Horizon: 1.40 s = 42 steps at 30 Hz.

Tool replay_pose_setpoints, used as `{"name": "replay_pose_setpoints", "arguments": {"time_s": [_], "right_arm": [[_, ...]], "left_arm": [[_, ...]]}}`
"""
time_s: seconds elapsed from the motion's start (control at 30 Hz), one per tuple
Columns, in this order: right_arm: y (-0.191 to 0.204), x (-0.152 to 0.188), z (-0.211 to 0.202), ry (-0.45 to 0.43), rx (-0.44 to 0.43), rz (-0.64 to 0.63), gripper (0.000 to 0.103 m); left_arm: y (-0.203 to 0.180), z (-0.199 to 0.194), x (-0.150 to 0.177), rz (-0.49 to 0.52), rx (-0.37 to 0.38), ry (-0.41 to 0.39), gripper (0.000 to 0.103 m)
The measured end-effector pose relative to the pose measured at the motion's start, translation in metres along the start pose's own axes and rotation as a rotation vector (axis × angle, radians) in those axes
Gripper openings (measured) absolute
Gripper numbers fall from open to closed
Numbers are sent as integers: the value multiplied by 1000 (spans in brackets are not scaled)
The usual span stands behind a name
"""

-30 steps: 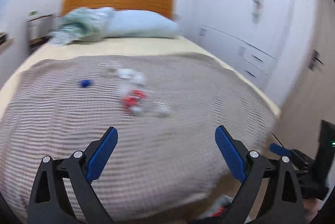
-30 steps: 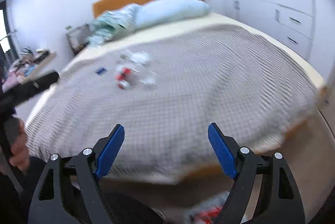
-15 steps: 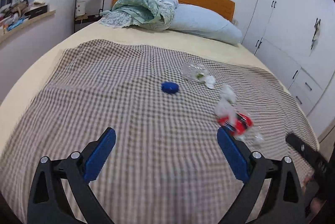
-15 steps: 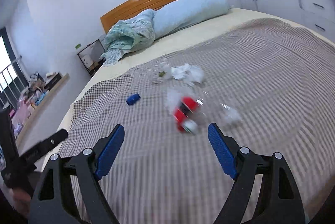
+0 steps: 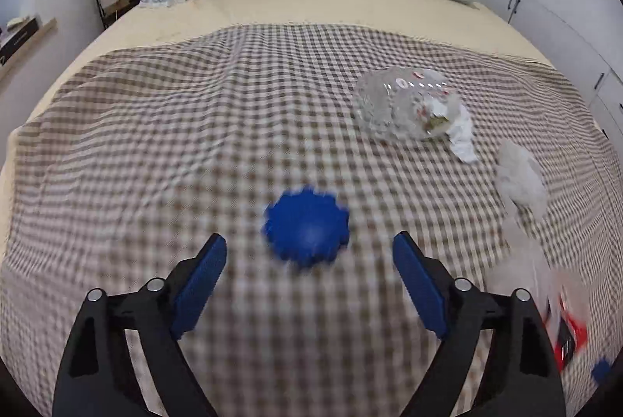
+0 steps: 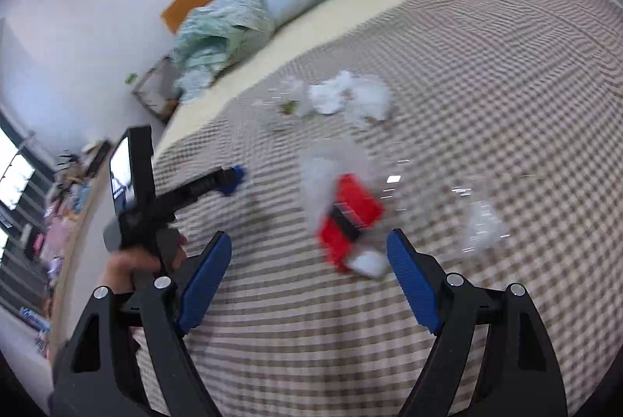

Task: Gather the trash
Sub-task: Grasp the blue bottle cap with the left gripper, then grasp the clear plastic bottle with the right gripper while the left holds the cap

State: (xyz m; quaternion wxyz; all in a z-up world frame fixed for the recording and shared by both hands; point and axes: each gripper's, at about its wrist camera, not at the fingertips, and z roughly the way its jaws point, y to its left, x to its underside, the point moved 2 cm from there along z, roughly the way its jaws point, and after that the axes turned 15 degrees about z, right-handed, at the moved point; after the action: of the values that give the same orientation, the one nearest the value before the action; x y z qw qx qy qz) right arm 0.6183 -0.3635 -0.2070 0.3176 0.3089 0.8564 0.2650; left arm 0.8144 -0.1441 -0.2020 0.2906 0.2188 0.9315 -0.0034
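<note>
Blue plastic, blurred and scallop-edged, the bottle cap [image 5: 307,236] lies on the brown checked blanket [image 5: 155,152] at the centre of your left wrist view, just beyond the tips of the left hand-held gripper [image 5: 309,263]. Its jaws have just been closing a little but stand wide, with nothing between the pads; the cap sits ahead of the gap, not in it.

To grasp it well, bring the fingers down so one lands on each side of the cap, press lightly into the soft bedding, then close. The blanket may bunch up, so expect to pinch the rim, not the fabric.

Toward the upper right of that view lies a crumpled clear plastic container [image 5: 405,103] touching a white tissue [image 5: 463,136], with another tissue wad [image 5: 521,179] lower right.

In the right wrist view, the right hand-held gripper [image 6: 309,269] is wide apart and empty. A red packet [image 6: 348,220], wrapped partly in clear film, sits just beyond its tips, right of centre. Centre the packet between the fingers before closing. Your left hand [image 6: 128,267] appears at the left edge.
</note>
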Motion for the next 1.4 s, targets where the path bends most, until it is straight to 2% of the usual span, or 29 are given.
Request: {"name": "replay_pose_setpoints", "arguments": {"time_s": [0.03,0.07,0.17,0.23,0.33,0.43,0.5,0.57,0.6,0.7,0.8,0.87,0.93,1.03,1.13,1.2,1.23,1.3,1.33,1.4], "right_arm": [[0,-1,2,8,-7,5,79],[-1,-2,3,15,-19,8,79],[-2,-6,8,31,-16,-1,79],[-3,-10,16,38,-24,10,79],[2,-11,19,32,-37,5,79],[11,-7,22,37,-48,-28,79],[17,-3,18,14,-49,-70,79],[19,-1,14,-6,-31,-87,79],[18,-1,13,-12,-28,-83,79],[15,-2,13,-21,-29,-75,79],[16,-10,15,-11,-66,-27,79],[29,-26,26,22,-110,0,79],[49,-49,34,-1,-116,-22,79],[82,-95,68,-36,-69,-47,79],[104,-134,133,70,-34,-42,79],[115,-153,182,137,-4,-59,79],[117,-158,195,140,20,-74,79],[121,-165,221,107,123,-118,79],[123,-165,230,101,123,-129,79],[122,-163,248,149,69,-109,78]], "left_arm": [[0,11,-5,-3,-20,30,53],[2,17,-6,-10,-34,69,50],[0,3,-3,-33,-23,50,50],[-5,-33,6,-47,-21,-25,50],[-5,-83,35,-127,36,-124,49],[-3,-115,62,-169,44,-174,50],[0,-126,76,-166,16,-186,50],[7,-125,76,-174,-28,-186,50],[10,-123,80,-180,-23,-184,50],[21,-125,92,-205,14,-180,50],[37,-132,100,-249,89,-190,50],[41,-131,101,-260,114,-195,50],[50,-130,103,-297,155,-192,50],[61,-132,106,-342,249,-219,50],[71,-141,104,-350,268,-258,50],[83,-143,103,-390,271,-274,50],[94,-140,105,-430,278,-276,50],[106,-137,109,-469,283,-270,50],[115,-135,114,-501,291,-267,50],[128,-133,118,-536,307,-270,50]]}}
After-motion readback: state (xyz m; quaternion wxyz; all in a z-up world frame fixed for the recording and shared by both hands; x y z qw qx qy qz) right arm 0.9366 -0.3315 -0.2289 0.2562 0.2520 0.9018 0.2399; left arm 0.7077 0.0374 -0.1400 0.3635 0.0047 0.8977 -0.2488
